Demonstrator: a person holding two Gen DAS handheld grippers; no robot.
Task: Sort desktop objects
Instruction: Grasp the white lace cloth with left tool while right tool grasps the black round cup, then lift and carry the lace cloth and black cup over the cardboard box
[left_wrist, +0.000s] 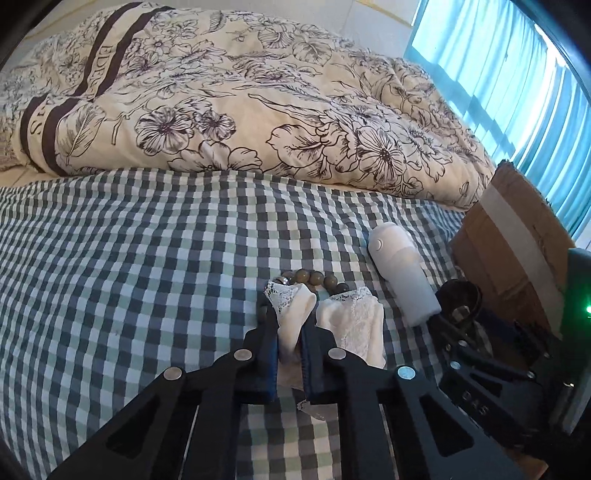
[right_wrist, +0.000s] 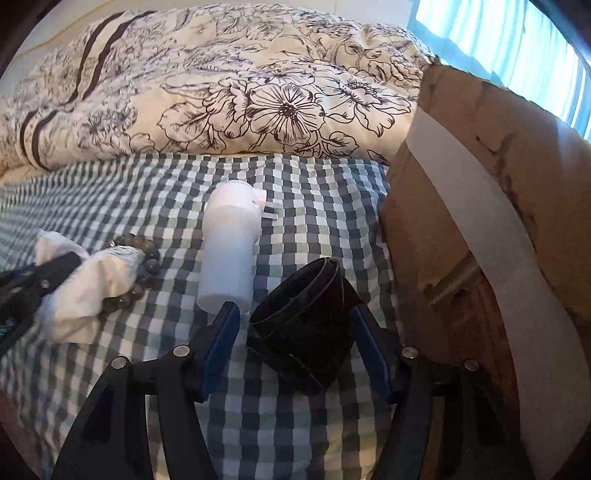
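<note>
The coiled black belt (right_wrist: 301, 332) is lying on the checked bedsheet (right_wrist: 110, 369), between the spread jaws of the right gripper (right_wrist: 295, 325), which is straddling it, probably lining up a pinch; the jaws are apart, neither visibly pressing the coil. Just beside it the white bottle (right_wrist: 231, 251) is lying on its side. Farther left, the left gripper (left_wrist: 304, 306) is reaching over the bead bracelet (left_wrist: 306, 278), its cloth-wrapped jaws nearly together; whether they are nipping the beads, I cannot tell. The cardboard box (right_wrist: 480, 221) is waiting close by, likely the destination.
</note>
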